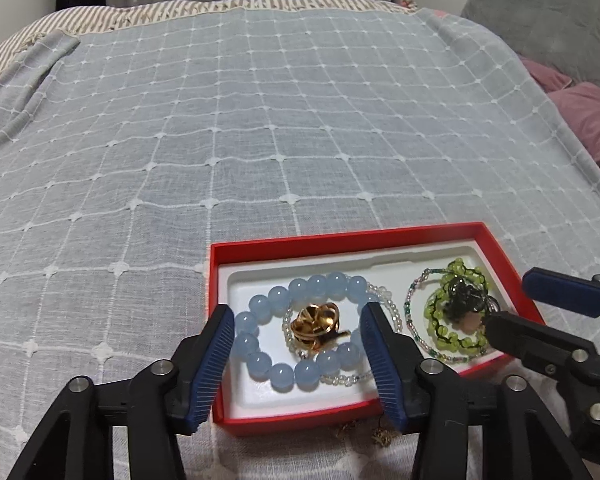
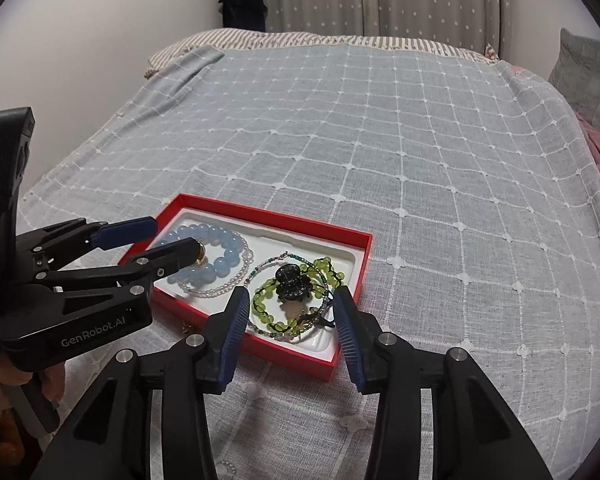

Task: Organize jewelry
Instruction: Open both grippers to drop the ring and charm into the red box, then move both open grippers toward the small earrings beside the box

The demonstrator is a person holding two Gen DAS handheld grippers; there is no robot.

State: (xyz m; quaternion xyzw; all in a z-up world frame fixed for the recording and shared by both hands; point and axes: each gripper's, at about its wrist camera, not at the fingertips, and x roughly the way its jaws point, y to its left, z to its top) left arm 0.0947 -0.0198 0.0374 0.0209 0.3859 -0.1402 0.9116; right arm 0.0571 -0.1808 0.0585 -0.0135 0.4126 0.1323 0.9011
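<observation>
A red box with a white liner lies on the bed. In it lie a blue bead bracelet, a gold ornament, a clear bead strand, a green bead bracelet and a black hair claw. My left gripper is open above the blue bracelet. My right gripper is open over the green bracelet and claw.
A small gold chain lies on the blue checked bedspread by the box's near edge. Pink pillows and a grey cushion lie at the right. Curtains hang behind the bed.
</observation>
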